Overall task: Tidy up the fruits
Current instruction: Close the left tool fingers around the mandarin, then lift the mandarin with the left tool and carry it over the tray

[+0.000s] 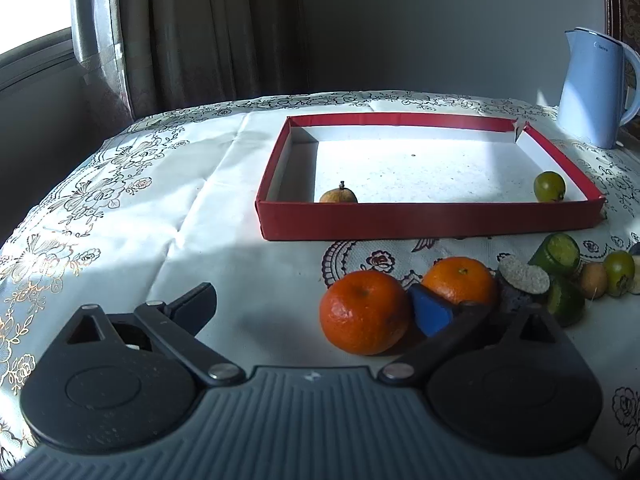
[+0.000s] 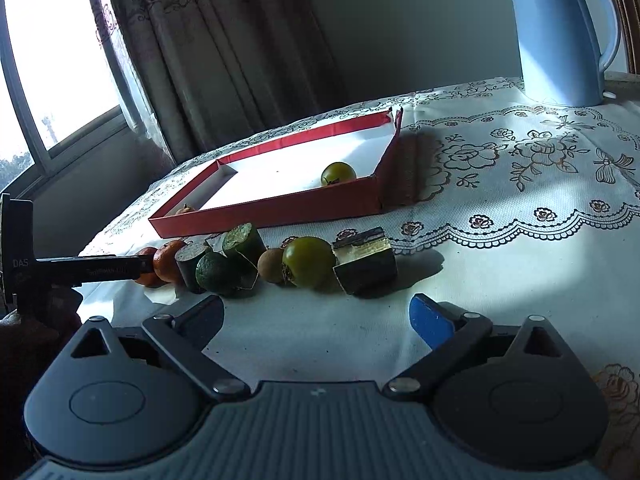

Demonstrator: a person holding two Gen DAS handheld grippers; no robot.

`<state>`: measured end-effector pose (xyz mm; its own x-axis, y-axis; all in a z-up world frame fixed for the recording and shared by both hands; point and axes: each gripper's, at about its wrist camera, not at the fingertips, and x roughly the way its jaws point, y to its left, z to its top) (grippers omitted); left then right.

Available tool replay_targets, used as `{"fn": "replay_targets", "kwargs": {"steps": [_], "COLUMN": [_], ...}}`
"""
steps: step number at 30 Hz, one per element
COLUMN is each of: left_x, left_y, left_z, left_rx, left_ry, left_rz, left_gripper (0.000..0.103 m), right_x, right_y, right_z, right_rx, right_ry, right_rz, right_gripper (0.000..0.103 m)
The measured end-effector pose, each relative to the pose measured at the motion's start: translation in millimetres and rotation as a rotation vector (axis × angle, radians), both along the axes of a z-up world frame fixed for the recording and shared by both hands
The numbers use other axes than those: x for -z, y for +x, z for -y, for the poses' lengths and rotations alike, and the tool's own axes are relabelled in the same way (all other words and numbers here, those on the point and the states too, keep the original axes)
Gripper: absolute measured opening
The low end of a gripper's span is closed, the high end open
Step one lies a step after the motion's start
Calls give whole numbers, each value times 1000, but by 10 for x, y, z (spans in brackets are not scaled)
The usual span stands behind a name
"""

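Blue kettle [image 2: 560,36], "Midea" logo

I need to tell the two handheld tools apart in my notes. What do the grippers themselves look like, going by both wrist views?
The left gripper and right gripper look alike: a grey ribbed housing, two round black hubs, black linkage bars with silver rivets. Each has one blue pad on its jaws and one dark one. In the right wrist view the left tool's black side shows the white letters "DAS". No cables or sleeves show.
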<state>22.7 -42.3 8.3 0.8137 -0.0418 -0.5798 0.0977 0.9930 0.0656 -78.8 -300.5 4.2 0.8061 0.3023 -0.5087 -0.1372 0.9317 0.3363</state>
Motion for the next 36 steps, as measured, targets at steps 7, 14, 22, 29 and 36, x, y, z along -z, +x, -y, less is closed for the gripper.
{"fn": "replay_targets", "kwargs": {"steps": [7,14,22,29,36], "left_x": [-2,-1,-2,-6,-15], "left_y": [-60,-126,-133,-143,-177], "left_z": [46,91,22,-7,-4], "left_rx": [47,100,96,78,30], "left_ry": [0,-3,-43,-52,-27], "left_rz": [26,50,50,57,78], "left_gripper": [77,42,41,41,41], "right_x": [2,2,4,9,15], "right_y": [5,8,10,10,19], "right_z": [3,4,5,6,-18], "right_rx": [0,0,0,0,3], "right_ry": [2,2,2,-1,-16], "right_rz": [0,0,0,-1,-4], "right_gripper": [100,100,101,101,101]}}
